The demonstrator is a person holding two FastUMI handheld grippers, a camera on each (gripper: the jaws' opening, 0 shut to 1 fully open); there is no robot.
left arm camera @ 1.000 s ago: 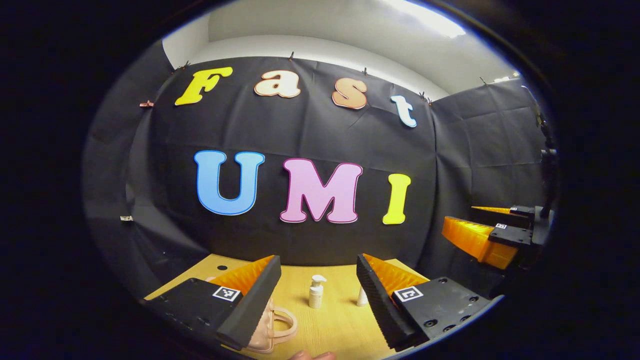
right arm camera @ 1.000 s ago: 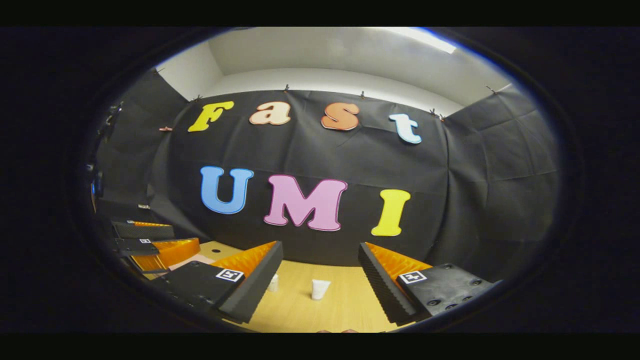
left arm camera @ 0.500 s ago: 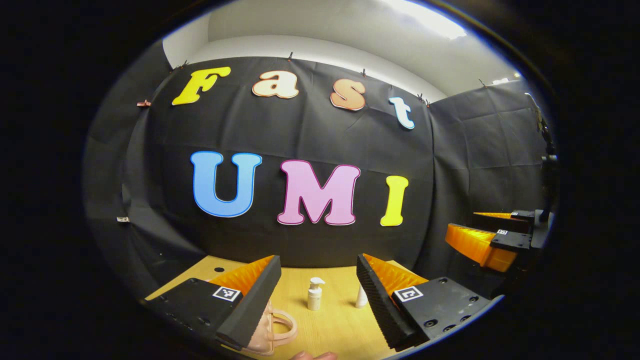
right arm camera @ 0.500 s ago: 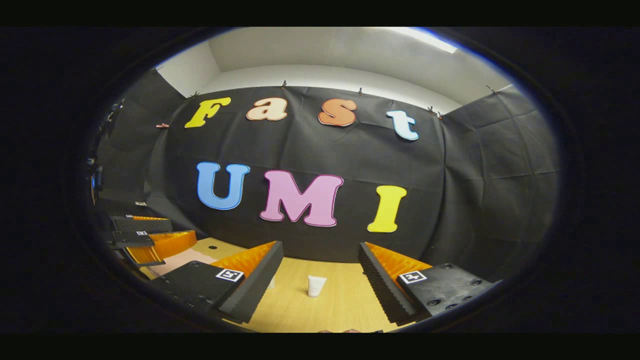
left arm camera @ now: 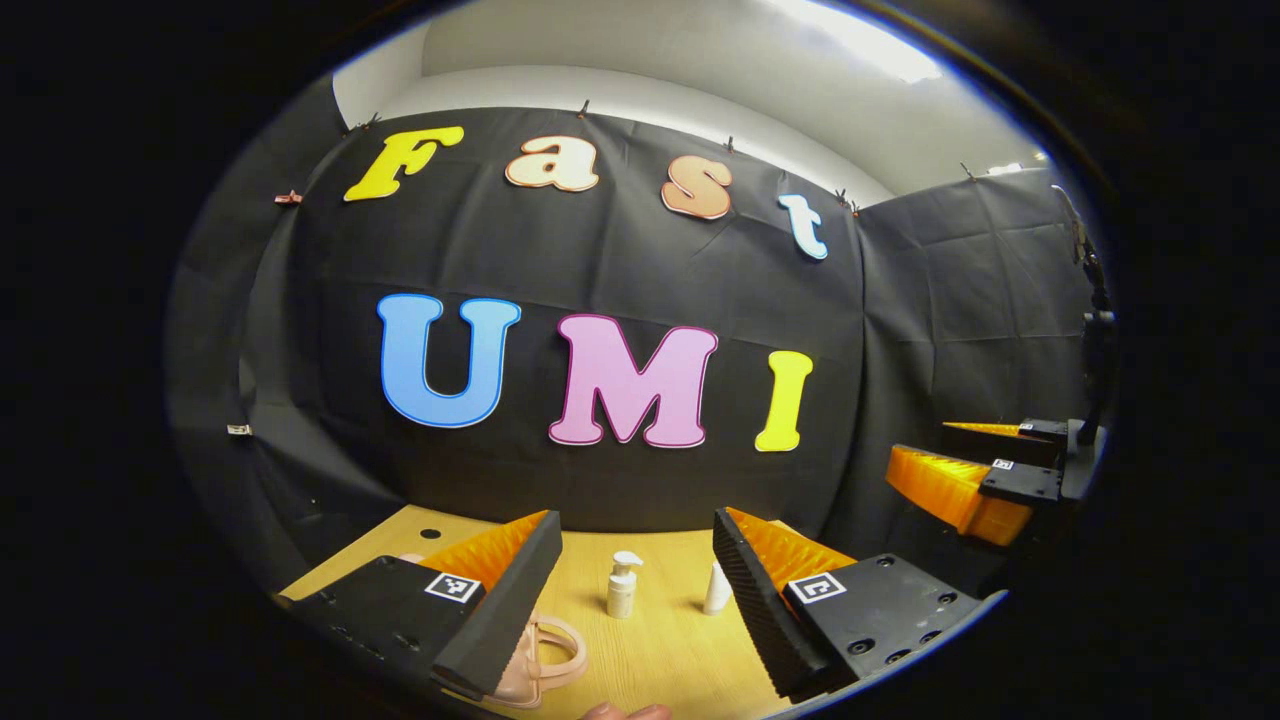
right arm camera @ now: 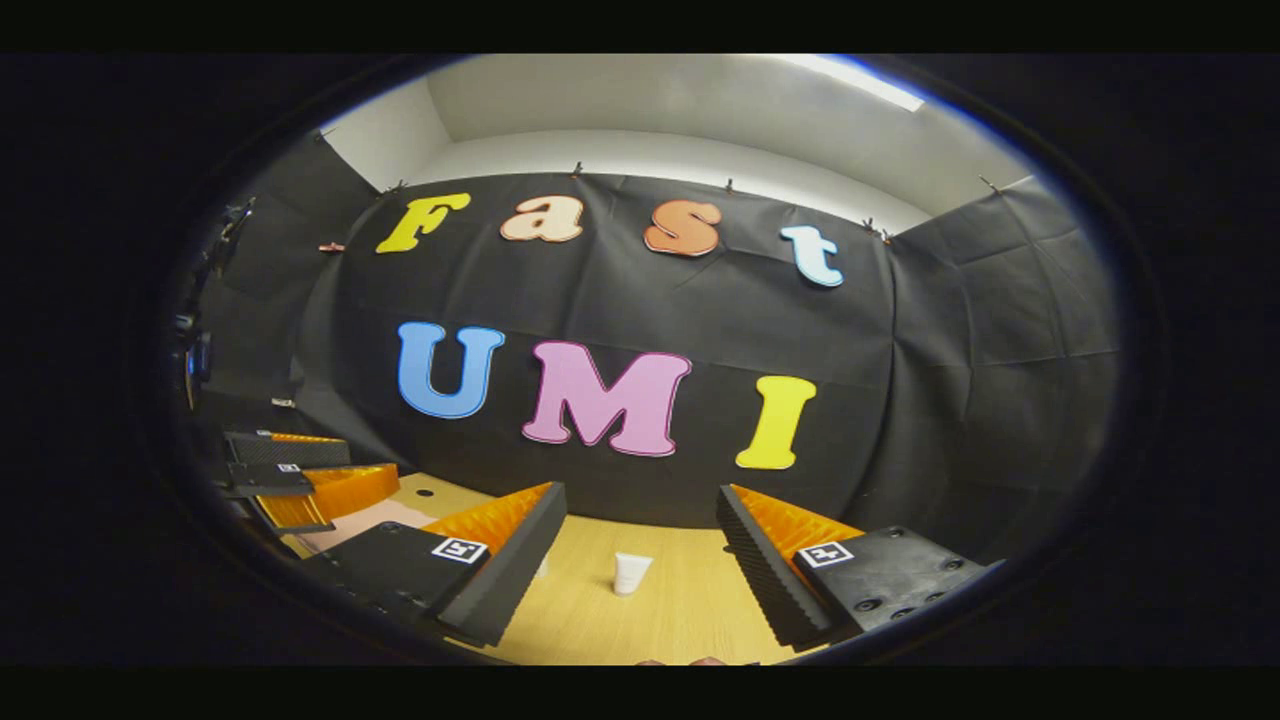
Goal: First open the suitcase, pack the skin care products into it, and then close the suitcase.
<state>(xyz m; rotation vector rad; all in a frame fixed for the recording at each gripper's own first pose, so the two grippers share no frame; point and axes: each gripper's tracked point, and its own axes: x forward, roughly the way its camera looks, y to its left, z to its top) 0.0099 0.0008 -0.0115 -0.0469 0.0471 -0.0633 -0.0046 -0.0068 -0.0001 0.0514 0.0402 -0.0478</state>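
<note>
The pink suitcase (left arm camera: pixel 525 655) is being shown lying on the wooden tabletop (left arm camera: pixel 660 660) at about 7 o'clock in the left gripper view, its looped handle turned toward the middle and its body partly covered by a finger of the left tongs (left arm camera: pixel 637 590). A white pump bottle (left arm camera: pixel 622 585) is being seen upright just beyond it near 6 o'clock, and a small white tube (left arm camera: pixel 716 590) is standing at about 5 o'clock, well apart from the case. The left tongs are being held wide apart over the tabletop, gripping nothing. In the right gripper view a white tube on its cap (right arm camera: pixel 630 573) is being framed between the spread fingers of the right tongs (right arm camera: pixel 640 560), which are likewise gripping nothing. The suitcase's lid cannot be judged.
</note>
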